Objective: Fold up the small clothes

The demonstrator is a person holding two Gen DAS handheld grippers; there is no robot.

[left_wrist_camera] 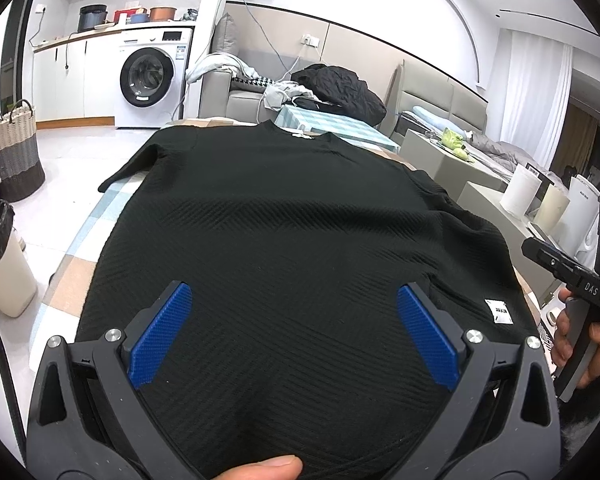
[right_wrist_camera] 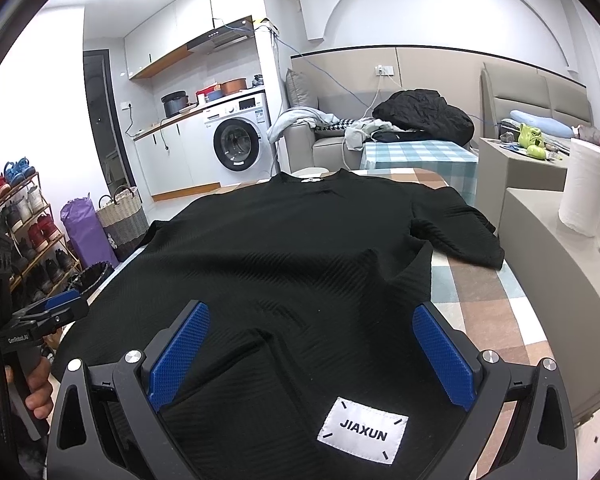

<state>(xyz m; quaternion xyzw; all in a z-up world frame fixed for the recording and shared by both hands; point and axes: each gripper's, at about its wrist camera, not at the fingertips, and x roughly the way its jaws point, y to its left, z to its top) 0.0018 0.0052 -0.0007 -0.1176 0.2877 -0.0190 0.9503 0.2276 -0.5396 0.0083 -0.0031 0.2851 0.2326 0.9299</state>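
- Shirt [left_wrist_camera: 284, 216]: black, spread flat on checked cloth [right_wrist_camera: 496, 304].
- Left gripper [left_wrist_camera: 294, 296]: jaws released, above hem.
- Right gripper [right_wrist_camera: 312, 316]: jaws released, above label [right_wrist_camera: 362, 434].

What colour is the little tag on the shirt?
White with black letters on the tag, clearest in the right wrist view.

- Bright, even indoor light in both views; a glare spot burns at the right wrist view's top-left corner.
- Fisheye bends walls and leaves dark vignetted corners.
- The black shirt [left_wrist_camera: 292, 216] swallows detail; shadows stay soft.
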